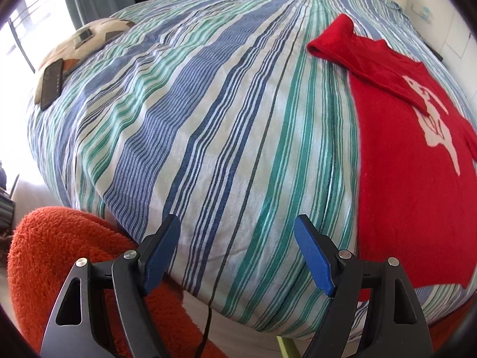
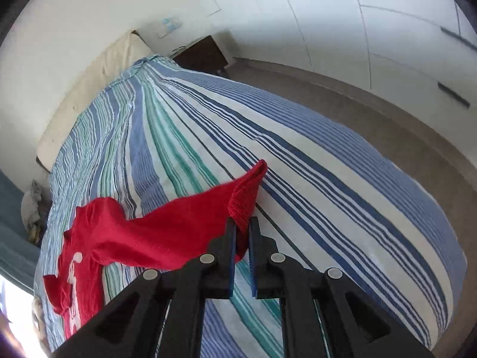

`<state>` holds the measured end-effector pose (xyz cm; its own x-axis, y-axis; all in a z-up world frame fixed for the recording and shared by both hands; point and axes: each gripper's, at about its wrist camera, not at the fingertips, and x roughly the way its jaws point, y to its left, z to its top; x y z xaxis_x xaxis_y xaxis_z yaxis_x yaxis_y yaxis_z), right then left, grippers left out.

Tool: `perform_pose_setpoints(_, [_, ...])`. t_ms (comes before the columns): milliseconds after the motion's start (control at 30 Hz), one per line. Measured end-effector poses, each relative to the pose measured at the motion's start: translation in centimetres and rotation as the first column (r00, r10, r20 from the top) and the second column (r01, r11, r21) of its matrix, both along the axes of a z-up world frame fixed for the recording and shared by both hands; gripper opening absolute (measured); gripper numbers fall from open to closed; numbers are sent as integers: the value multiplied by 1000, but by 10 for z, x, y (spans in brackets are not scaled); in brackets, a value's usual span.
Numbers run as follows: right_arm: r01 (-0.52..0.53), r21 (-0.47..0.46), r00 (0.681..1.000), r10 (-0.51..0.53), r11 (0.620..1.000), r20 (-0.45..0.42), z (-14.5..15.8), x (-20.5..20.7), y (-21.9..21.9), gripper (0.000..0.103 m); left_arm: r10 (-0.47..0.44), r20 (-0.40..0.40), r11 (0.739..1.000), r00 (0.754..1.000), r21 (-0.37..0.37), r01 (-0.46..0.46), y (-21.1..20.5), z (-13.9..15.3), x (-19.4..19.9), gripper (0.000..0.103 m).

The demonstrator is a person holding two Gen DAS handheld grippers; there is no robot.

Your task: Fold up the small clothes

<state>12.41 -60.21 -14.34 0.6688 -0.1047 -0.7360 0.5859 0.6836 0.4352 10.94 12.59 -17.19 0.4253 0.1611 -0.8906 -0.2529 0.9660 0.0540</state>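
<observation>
**Black frames, blue pads**

The left hand-held gripper [image 1: 237, 253] is showing two black plastic arms with triangular cut-outs, each carrying round silver pivot screws. Its fingers [image 1: 313, 256] are wearing flat blue pads with a fine ribbed texture. The right hand-held gripper [image 2: 242, 235] is showing the same build: black linked arms, four silver screw heads, and blue-edged pads [image 2: 232, 256].

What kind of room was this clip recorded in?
Most likely a home bedroom: a bed under a striped bedspread, a dark nightstand at its head, and a red sweater laid out on it for folding.
</observation>
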Motion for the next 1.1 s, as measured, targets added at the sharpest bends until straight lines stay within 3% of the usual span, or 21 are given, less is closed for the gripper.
perform_pose_setpoints(100, [91,89,993,-96,992,62,-14,-17,-9,7,-1,0,1000,1000,26,1,-2,0,-2,81])
perform_pose_setpoints(200, [36,161,996,-49,986,76,-16,-14,-12,13,7,-4,999,1000,32,-7,0,-1,-2,81])
perform_pose_setpoints(233, [9,183,997,-24,983,79,-15,-13,-13,23,11,-6,999,1000,30,-11,1,-1,-2,81])
perform_pose_setpoints(267, [-17,218,995,-6,976,104,-14,-14,-14,44,16,-7,1000,1000,25,-16,2,-1,-2,81])
perform_pose_setpoints(333, [-54,280,985,6,959,171,-10,-16,-17,68,24,-7,1000,1000,17,-24,3,-2,-2,81])
perform_pose_setpoints(400, [-62,310,983,4,949,183,-9,-13,-32,70,23,-8,1000,1000,20,-23,3,-2,-2,81])
perform_pose_setpoints(500, [-73,420,989,11,905,148,-28,4,-64,70,13,-11,999,1000,37,-12,0,-3,-1,81])
perform_pose_setpoints(600, [-167,479,984,117,862,133,-36,30,-77,63,5,-16,998,1000,55,-4,-4,-3,-1,81])
perform_pose_setpoints(633, [-201,456,980,175,867,100,-36,39,-74,42,3,-18,998,1000,62,-2,-5,-4,-1,81])
perform_pose_setpoints(667, [-218,409,975,219,886,44,-33,45,-72,4,1,-21,998,1000,68,1,-6,-4,-1,81])
perform_pose_setpoints(733, [-272,359,958,286,893,14,-26,49,-67,4,-5,-24,997,1000,81,7,-8,-4,-1,81])
perform_pose_setpoints(767, [-282,293,955,296,914,-4,-18,46,-66,4,-8,-24,996,1000,87,10,-9,-4,-1,81])
perform_pose_setpoints(867, [-160,11,984,161,987,-71,8,30,-68,4,-15,-25,995,1000,102,18,-12,-5,0,81])
perform_pose_setpoints(1033, [-96,-45,989,90,994,-116,-7,31,-64,4,-30,-34,990,999,133,34,-18,-7,2,81])
perform_pose_setpoints(1100, [-69,-18,991,66,997,-113,-13,27,-63,6,-32,-34,989,999,142,36,-18,-7,2,81])
